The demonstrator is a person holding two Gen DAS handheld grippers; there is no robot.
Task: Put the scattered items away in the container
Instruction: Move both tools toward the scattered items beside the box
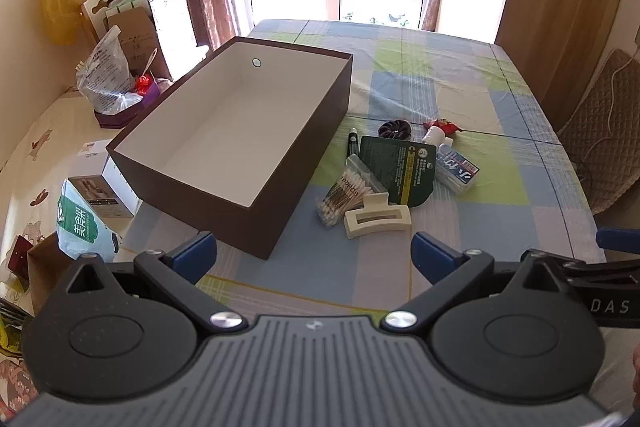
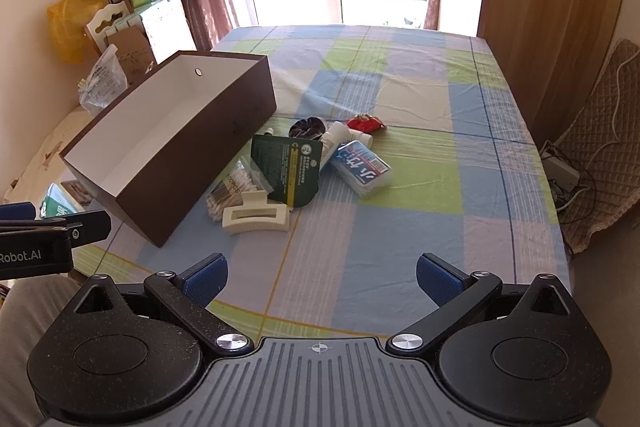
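A brown box (image 1: pixel 304 171) (image 2: pixel 200 163) with a white, empty inside stands on the checked tablecloth. Right of it lies a heap: a cream hair claw (image 1: pixel 378 221) (image 2: pixel 256 217), a pack of cotton swabs (image 1: pixel 346 193) (image 2: pixel 232 189), a dark green packet (image 1: pixel 396 169) (image 2: pixel 290 167), a blue-labelled clear case (image 1: pixel 456 169) (image 2: pixel 362 169), a white bottle (image 2: pixel 334 141), a dark scrunchie (image 1: pixel 395 129) (image 2: pixel 306 128), a red wrapper (image 1: pixel 442 125) (image 2: pixel 366 123) and a thin dark tube (image 1: pixel 353 140). My left gripper (image 1: pixel 314 257) and right gripper (image 2: pixel 322 281) hover open near the table's front, holding nothing.
Left of the table are a green-and-white pack (image 1: pixel 80 227), small boxes (image 1: pixel 100 187), a plastic bag (image 1: pixel 106 75) and cardboard cartons (image 1: pixel 140 39). A padded chair (image 2: pixel 600 147) with cables stands at the right. Bare tablecloth (image 2: pixel 420 227) stretches right of the heap. Bright glass doors lie beyond.
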